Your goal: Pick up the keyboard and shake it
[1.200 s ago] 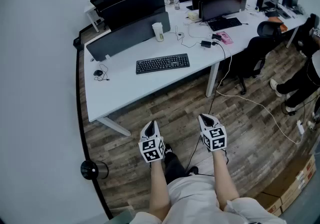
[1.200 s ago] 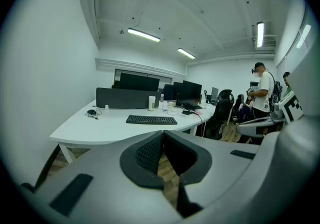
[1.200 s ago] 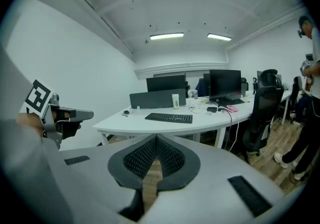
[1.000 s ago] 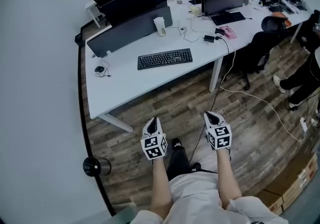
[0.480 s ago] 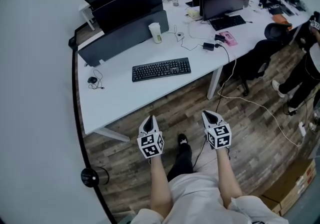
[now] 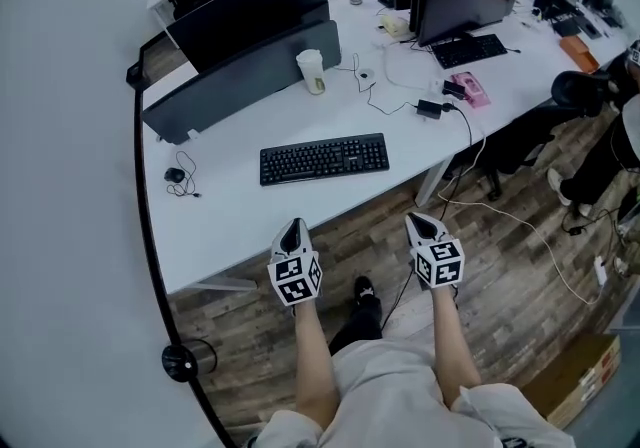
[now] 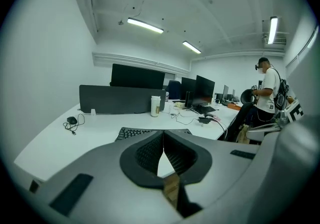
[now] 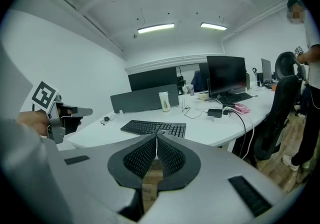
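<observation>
Keyboard (image 6: 324, 158) lies flat on the white table (image 6: 225, 226), a little way in from the near edge. It's untouched, with the same spot and angle relative to the paper cup (image 6: 312, 70) and the wired mouse (image 6: 175, 175) as a second ago.

What changed is the approach. The person has stepped in, so the table and keyboard now sit closer under the head view. Both claws have moved forward with them.

- **Left claw** (image 6: 293, 226): the tip is now at the table's near edge, just short of the keyboard's left half. Jaws are fully together with nothing between them.
- **Right claw** (image 6: 420, 221): over the wood floor (image 6: 520, 266), short of the table edge and off the keyboard's right end. It's also closed and empty.

My read is that this is the reach phase and the pick hasn't started. Both claws need to open before they reach the keyboard. The likely grip is one on each short end, so it stays level for the shake.
</observation>
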